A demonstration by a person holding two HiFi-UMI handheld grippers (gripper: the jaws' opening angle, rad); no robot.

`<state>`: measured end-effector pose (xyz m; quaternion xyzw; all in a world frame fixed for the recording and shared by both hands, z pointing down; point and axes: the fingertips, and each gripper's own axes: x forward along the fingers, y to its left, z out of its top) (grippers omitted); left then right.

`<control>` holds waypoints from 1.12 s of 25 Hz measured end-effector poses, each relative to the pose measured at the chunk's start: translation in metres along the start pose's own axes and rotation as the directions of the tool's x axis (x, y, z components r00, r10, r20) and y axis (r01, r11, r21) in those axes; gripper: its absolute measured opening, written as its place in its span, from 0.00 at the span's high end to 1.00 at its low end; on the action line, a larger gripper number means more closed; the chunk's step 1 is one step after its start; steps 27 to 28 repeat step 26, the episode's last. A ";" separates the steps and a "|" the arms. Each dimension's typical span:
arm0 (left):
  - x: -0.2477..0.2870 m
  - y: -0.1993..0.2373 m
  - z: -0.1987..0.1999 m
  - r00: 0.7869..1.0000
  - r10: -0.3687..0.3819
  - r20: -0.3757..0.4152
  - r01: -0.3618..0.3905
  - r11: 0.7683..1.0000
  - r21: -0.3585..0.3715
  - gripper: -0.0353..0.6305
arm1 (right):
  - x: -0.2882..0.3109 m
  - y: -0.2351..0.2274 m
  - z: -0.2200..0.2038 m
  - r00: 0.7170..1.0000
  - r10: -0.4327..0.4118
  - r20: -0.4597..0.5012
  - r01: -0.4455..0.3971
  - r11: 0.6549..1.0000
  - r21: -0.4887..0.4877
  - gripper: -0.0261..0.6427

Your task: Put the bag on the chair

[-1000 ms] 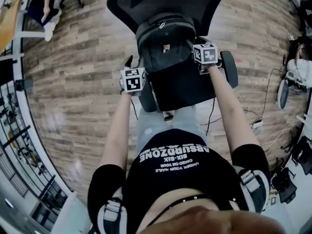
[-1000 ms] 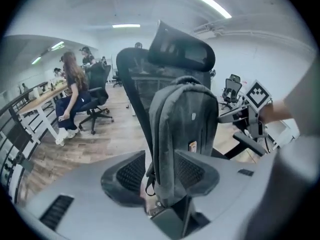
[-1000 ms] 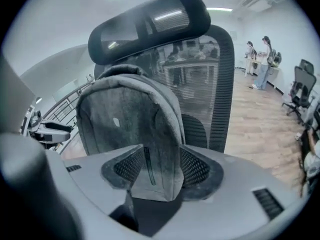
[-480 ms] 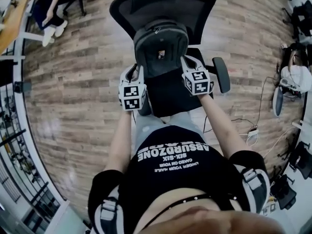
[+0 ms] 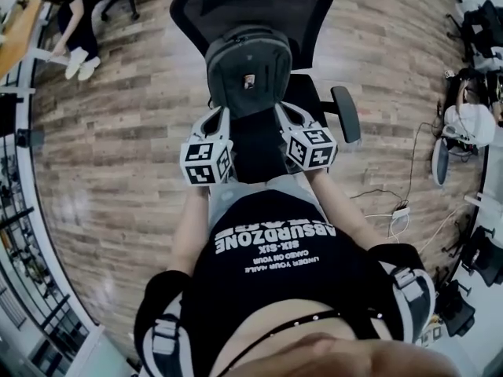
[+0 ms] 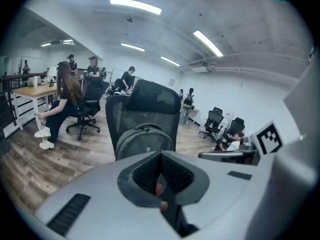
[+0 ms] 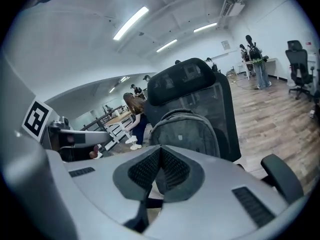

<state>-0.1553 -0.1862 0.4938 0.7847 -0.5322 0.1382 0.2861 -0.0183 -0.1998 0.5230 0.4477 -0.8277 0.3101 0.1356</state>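
Pulled back from bag point(image 5: 247, 69) since earlier head view: left gripper point(image 5: 218, 118), right gripper point(image 5: 283, 112); bag upright on chair point(image 5: 259, 2) seat. Left gripper view: jaws just closed together, empty. Right gripper view: likewise closed, empty.

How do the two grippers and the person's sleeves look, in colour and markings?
The left gripper and right gripper are grey-white, with dark ribbed pads; each carries a white cube with black square markers. The sleeves are short and black.

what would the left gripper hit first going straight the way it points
Most likely the backpack on the chair, right ahead of the left gripper, whose jaws just closed on nothing; depth is unclear.
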 end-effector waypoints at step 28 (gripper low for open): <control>-0.025 -0.072 0.001 0.993 -0.113 0.022 0.107 0.976 0.189 0.92 | -0.059 0.020 0.018 0.994 0.045 0.096 -0.026 0.980 -0.195 0.94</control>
